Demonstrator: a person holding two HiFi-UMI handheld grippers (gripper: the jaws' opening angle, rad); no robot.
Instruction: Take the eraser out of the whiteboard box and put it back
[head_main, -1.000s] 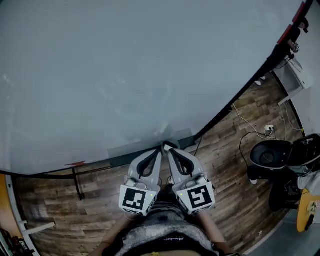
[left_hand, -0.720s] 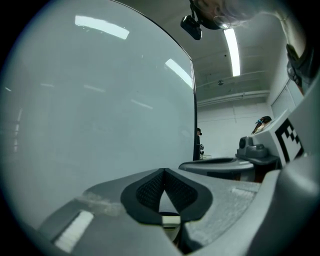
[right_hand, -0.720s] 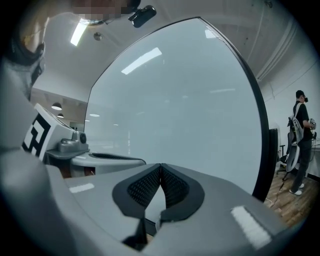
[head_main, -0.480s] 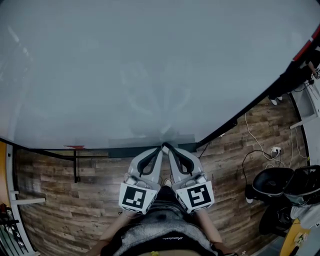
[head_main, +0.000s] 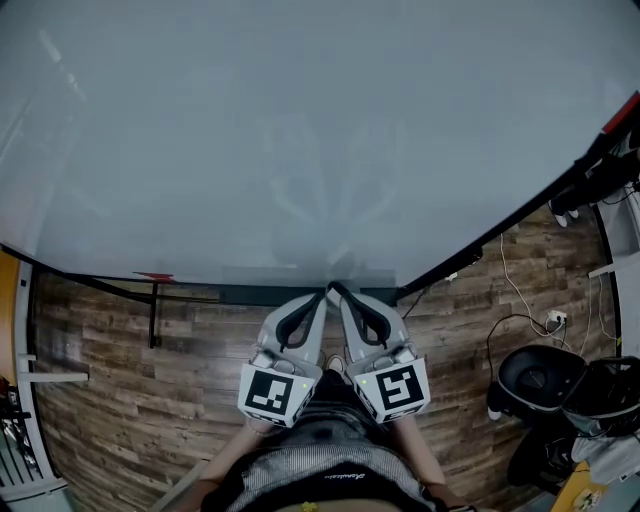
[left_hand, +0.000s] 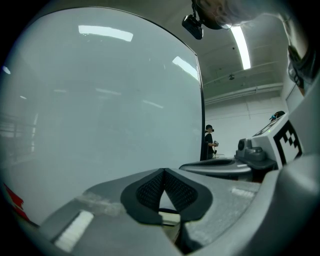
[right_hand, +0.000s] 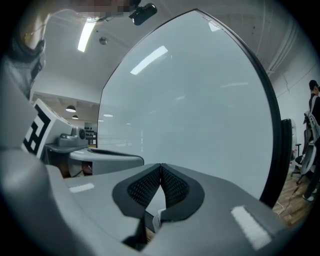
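Left gripper (left_hand: 162, 170): jaws closed tip to tip, nothing between them. Right gripper (right_hand: 160, 165): jaws likewise closed and empty, just beside the left one, tips close together. Grey box (head_main: 260, 277): directly ahead of both tips, along the lower edge of the whiteboard (head_main: 300, 130); eraser cannot be made out.

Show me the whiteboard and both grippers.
whiteboard (head_main: 300, 130), head view, middle of its bare surface.
left gripper (left_hand: 163, 170), left gripper view, where its closed jaw tips meet.
right gripper (right_hand: 160, 165), right gripper view, where its closed jaw tips meet.
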